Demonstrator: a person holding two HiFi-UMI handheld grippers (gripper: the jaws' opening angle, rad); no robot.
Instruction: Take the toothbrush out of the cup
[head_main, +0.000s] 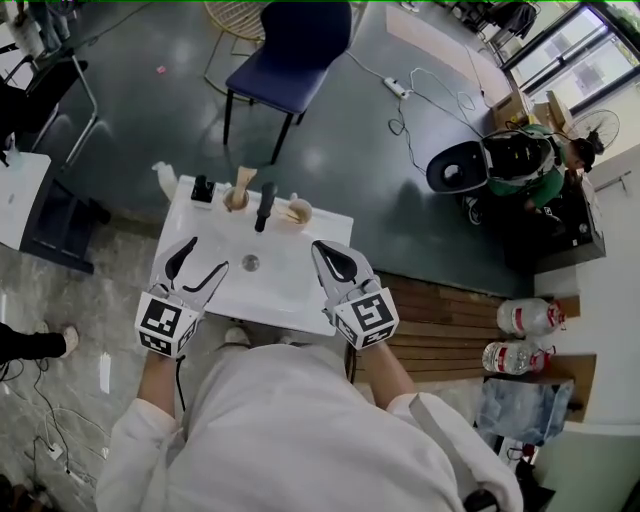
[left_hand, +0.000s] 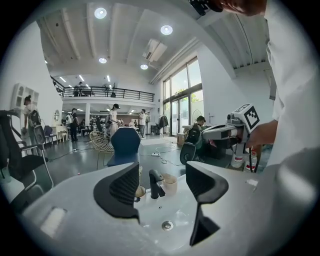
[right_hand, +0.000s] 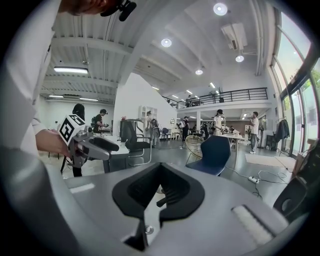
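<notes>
1 toothbrush (head_main: 245, 178) in cup (head_main: 236, 200), beyond left tool (head_main: 207, 255)

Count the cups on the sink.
2. One cup stands left of the faucet, holding the toothbrush; the other cup stands right of it. None looks hidden.

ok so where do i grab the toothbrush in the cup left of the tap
Likely the exposed upper end: the toothbrush stands up out of the cup, with the rest sunk inside. Come from the near side, above the rim, with the open left gripper.
</notes>
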